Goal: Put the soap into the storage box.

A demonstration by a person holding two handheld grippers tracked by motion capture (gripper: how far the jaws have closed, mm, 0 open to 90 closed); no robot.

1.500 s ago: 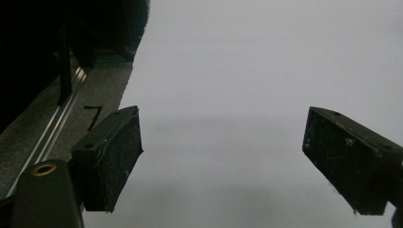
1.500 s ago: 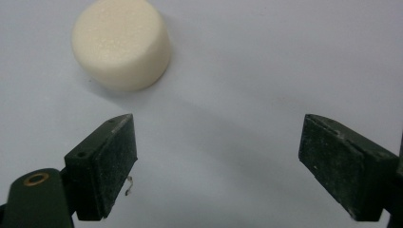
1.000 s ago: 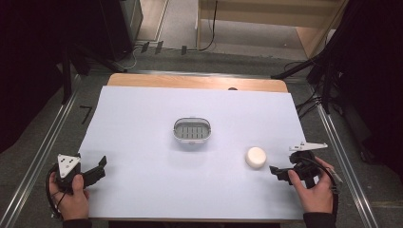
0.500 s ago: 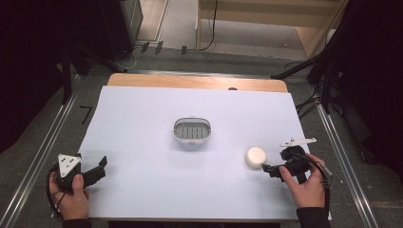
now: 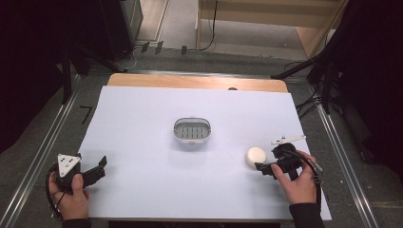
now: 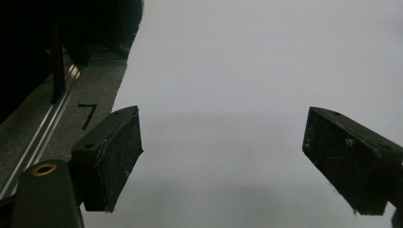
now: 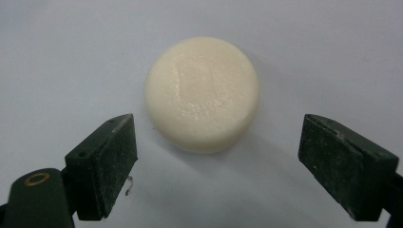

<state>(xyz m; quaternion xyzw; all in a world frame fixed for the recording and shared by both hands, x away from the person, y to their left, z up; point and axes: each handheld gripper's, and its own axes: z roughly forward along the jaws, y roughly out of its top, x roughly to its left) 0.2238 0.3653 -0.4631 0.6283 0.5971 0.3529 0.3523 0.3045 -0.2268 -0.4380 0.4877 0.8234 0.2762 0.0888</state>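
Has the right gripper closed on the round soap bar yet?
No: in the right gripper view the right gripper has its jaws wide apart, with the soap bar lying on the white table cover just beyond them, untouched.

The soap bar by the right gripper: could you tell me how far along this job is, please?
Nothing looks finished: the round soap bar lies flat on the white table cover. In hand: the right gripper is open, jaws just short of the bar. Left, probably: grasp, lift and carry it, perhaps to the empty soap dish. The left gripper is open.

left claw (image 5: 97, 167) – black, grey three-cornered plate; right claw (image 5: 264, 167) – black, cabled; sleeves dark
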